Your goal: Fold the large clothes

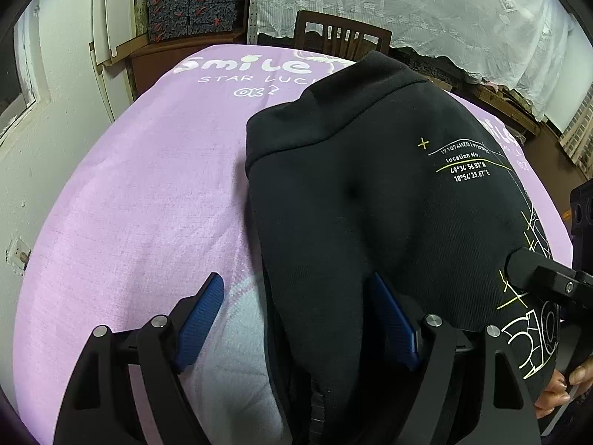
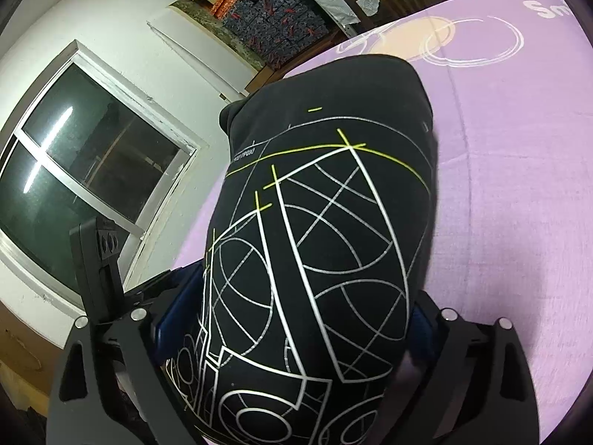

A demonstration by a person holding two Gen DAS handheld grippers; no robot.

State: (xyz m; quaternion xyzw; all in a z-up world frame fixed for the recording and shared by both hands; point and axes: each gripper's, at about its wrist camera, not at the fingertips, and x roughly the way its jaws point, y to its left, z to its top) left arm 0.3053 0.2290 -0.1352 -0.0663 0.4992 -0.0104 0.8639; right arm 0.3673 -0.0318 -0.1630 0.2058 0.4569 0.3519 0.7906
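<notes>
A large black sweatshirt (image 1: 370, 193) with white and yellow line graphics lies folded lengthwise on a purple sheet (image 1: 141, 193). My left gripper (image 1: 296, 319) is open, its blue pads (image 1: 202, 319) wide apart, astride the garment's left edge at the near end. In the right wrist view the sweatshirt (image 2: 318, 230) fills the middle. My right gripper (image 2: 292, 326) has its jaws wide, with the near end of the folded cloth bulging between and over them; the pads are mostly hidden. The right gripper's body also shows in the left wrist view (image 1: 548, 282).
The purple sheet with white "Smile" print covers the table (image 2: 519, 185). A dark wooden chair (image 1: 341, 35) stands at the far edge. A white wall and window (image 2: 85, 170) are to the left. Lace curtain (image 1: 426, 7) hangs behind.
</notes>
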